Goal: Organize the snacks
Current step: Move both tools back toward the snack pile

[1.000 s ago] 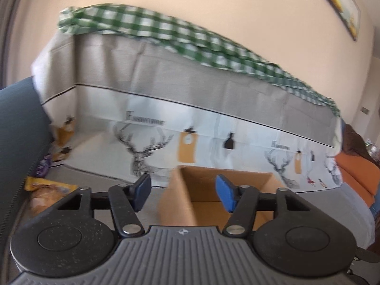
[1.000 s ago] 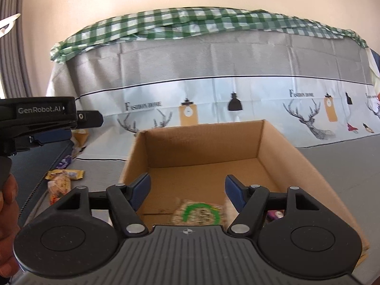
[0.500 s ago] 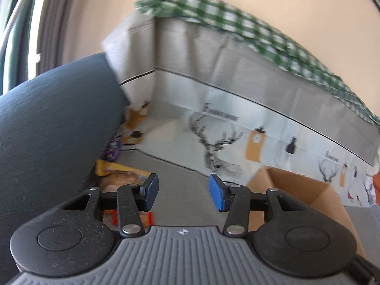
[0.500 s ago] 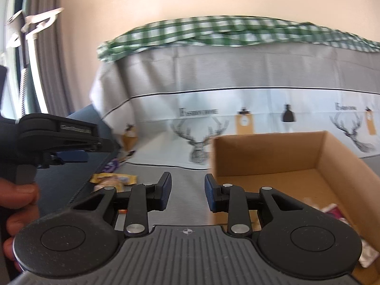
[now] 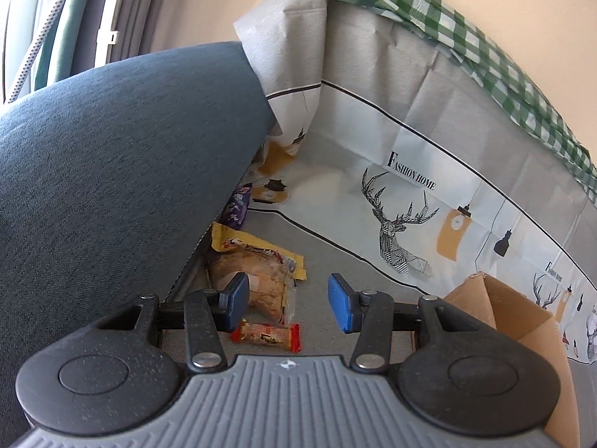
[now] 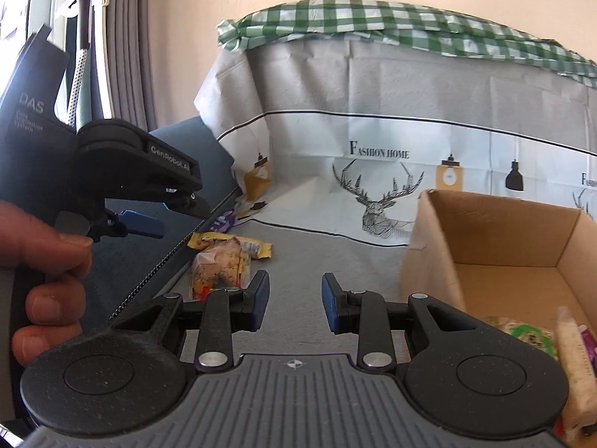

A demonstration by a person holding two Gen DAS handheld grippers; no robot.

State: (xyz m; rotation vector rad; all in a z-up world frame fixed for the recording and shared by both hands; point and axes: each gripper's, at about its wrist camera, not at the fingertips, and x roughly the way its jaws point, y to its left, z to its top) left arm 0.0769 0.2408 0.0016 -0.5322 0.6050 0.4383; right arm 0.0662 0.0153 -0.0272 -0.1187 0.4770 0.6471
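Loose snacks lie on the grey sofa seat beside the dark armrest: a clear-wrapped bread bun (image 5: pixel 261 285), a yellow packet (image 5: pixel 257 248), a purple packet (image 5: pixel 237 207) and a small red-ended packet (image 5: pixel 266 336). My left gripper (image 5: pixel 287 304) is open and empty, just above the bun and the red packet. My right gripper (image 6: pixel 293 304) is open and empty over bare seat, right of the bun (image 6: pixel 220 263). The cardboard box (image 6: pixel 503 239) at the right holds several packets, one with a green ring (image 6: pixel 530 336).
A dark grey armrest cushion (image 5: pixel 112 186) rises at the left. A deer-print cloth (image 6: pixel 391 171) drapes the backrest, with a green checked cloth (image 6: pixel 373 22) on top. The left gripper's body (image 6: pixel 112 175) and the person's hand (image 6: pixel 41 268) fill the right wrist view's left side.
Both grippers have swung left, away from the box and toward the loose snacks by the armrest. Both narrowed their jaws half a second ago and have opened them wider again.
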